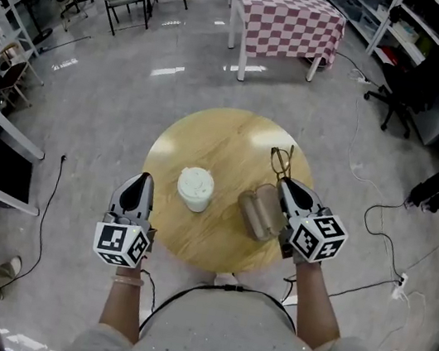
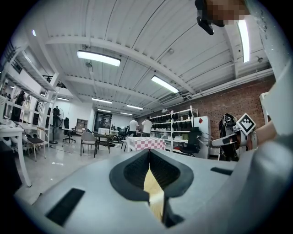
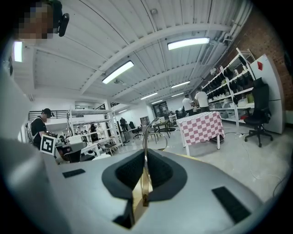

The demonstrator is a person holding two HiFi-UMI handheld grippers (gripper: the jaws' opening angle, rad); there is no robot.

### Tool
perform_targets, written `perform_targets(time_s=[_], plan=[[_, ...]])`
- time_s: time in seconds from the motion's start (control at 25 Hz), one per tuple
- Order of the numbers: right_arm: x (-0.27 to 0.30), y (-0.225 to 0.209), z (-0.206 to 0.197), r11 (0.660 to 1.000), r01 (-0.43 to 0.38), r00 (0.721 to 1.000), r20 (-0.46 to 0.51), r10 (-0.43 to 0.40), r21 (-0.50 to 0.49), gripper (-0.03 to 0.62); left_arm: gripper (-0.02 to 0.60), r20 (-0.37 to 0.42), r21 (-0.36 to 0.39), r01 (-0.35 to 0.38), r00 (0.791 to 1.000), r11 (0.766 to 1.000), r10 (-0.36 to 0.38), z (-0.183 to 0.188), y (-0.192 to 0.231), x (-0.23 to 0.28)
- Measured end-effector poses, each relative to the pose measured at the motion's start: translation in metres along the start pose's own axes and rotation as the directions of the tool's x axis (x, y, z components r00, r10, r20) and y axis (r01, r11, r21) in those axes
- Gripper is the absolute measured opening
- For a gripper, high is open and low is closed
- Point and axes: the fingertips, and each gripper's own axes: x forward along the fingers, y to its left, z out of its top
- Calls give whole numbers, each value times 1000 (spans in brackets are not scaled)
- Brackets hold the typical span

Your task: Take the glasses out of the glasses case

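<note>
Round wooden surface (image 1: 210,131); near its right edge, the right gripper (image 1: 284,182) has its jaws clamped on thin wire-framed glasses (image 1: 280,162); the left gripper (image 1: 145,176) has its jaws together.

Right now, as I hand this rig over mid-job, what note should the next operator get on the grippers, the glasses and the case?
Left gripper: jaws shut with nothing between them, at the near left edge of the round table.
Right gripper: shut on a thin part of the glasses, held out over the table.
Glasses case: lies on the table beside the right gripper, with a white lidded cup to its left.
Done: the glasses are out of the case.
Left: probably set them down and release. I cannot tell whether they touch the wood.
</note>
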Motion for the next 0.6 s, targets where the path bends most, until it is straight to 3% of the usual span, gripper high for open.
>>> perform_targets(time_s=[0.6], plan=[[-5,-7,-7,1000,3,1000,7,-3,18,18,6,0,2,8,1000,1000,-8,-5,-8,3]])
